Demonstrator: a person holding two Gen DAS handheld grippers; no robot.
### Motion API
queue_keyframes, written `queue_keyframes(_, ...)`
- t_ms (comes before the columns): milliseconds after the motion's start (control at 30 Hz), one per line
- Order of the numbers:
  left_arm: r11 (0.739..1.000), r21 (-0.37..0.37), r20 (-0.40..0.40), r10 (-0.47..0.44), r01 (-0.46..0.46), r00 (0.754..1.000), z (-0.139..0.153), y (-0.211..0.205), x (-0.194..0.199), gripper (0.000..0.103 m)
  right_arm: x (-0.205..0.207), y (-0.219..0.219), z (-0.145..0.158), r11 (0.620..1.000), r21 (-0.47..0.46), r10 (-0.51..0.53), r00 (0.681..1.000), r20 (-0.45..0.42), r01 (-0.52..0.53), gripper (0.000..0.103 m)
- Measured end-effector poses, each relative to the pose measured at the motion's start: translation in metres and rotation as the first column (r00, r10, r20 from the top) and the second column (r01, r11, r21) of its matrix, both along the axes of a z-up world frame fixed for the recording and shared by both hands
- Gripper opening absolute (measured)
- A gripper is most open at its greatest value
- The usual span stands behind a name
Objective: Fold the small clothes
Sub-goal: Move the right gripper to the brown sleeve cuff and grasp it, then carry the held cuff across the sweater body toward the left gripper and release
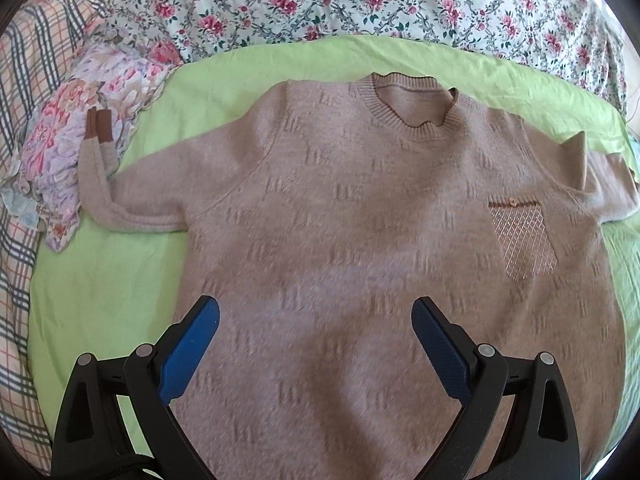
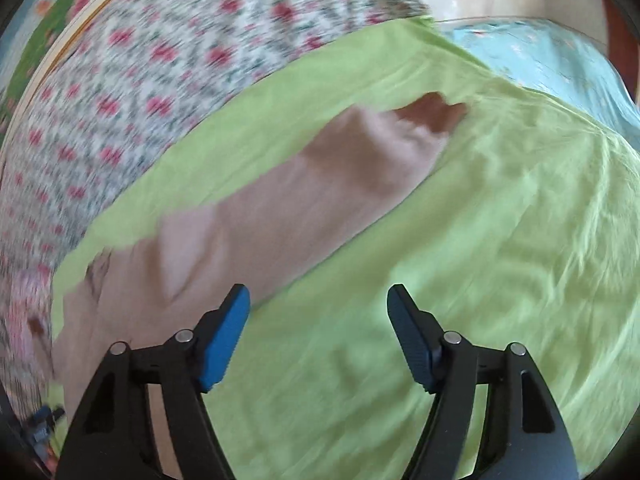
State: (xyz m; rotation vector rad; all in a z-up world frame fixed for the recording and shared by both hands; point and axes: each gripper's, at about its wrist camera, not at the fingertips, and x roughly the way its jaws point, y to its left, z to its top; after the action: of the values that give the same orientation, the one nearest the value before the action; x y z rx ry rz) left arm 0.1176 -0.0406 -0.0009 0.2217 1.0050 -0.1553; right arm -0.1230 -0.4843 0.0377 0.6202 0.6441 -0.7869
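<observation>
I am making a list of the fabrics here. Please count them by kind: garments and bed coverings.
Garments: 2, the beige sweater and the crumpled floral garment.
Bed coverings: 3, the green sheet, the rose-print cloth, the plaid cloth.
Total: 5

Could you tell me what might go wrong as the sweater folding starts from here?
The left sleeve lies over the floral cloth, so pulling it in may drag that cloth along. The sweater rests on a loose, wrinkled green sheet; a low pinch might take the sheet too. The right gripper is open and the right wrist view is blurred, so a grab at the right sleeve could miss its cuff.
</observation>
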Motion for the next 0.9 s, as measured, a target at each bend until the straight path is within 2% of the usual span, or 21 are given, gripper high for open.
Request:
queue_keyframes(133,1.000,0.018,-0.005,-0.010,0.010,1.000,-0.006,-0.011,0.010,0.097,0.001,-0.059,-0.001,0.995,0.036,-0.097,0.995,0.036,0.096,0.062)
queue_keyframes(267,0.999,0.037,-0.016,-0.011,0.012,1.000,-0.015,-0.018,0.021,0.097,0.006,-0.113,-0.003,0.980,0.057,-0.195,0.978,0.075,0.191,0.061)
queue_keyframes(400,0.999,0.045,-0.024,-0.004,0.005,1.000,-0.021,-0.018,0.029,0.097,0.004,-0.144,-0.009,0.968,0.086,-0.243,0.967,0.079,0.237,0.059)
queue_keyframes(433,0.999,0.045,-0.022,-0.002,0.003,1.000,-0.021,-0.017,0.031,0.097,0.008,-0.148,-0.011,0.969,0.081,-0.240,0.968,0.072,0.234,0.056)
queue_keyframes(467,0.999,0.046,-0.024,0.002,-0.001,1.000,-0.022,-0.015,0.033,0.097,0.013,-0.147,-0.009,0.972,0.058,-0.230,0.972,0.046,0.228,0.044)
queue_keyframes(500,0.999,0.046,-0.031,0.006,-0.004,0.999,-0.024,-0.013,0.035,0.097,0.016,-0.144,-0.008,0.975,0.060,-0.216,0.976,0.038,0.214,0.020)
queue_keyframes(533,0.999,0.043,-0.031,0.010,-0.008,0.999,-0.024,-0.012,0.036,0.097,0.018,-0.139,-0.006,0.978,0.075,-0.198,0.979,0.050,0.194,0.008)
queue_keyframes(633,0.999,0.027,-0.031,0.021,-0.020,0.999,-0.025,-0.005,0.040,0.097,0.025,-0.109,0.011,0.991,0.020,-0.130,0.989,0.077,0.129,0.007)
queue_keyframes(767,0.999,-0.013,-0.031,0.030,-0.031,0.999,-0.023,0.004,0.041,0.097,0.050,-0.040,0.031,0.999,-0.025,0.031,0.994,0.101,-0.029,0.007)
queue_keyframes(900,0.998,-0.053,-0.028,0.028,-0.029,0.999,-0.020,0.014,0.037,0.097,0.088,0.038,0.037,0.976,-0.011,0.216,0.969,0.118,-0.216,0.007)
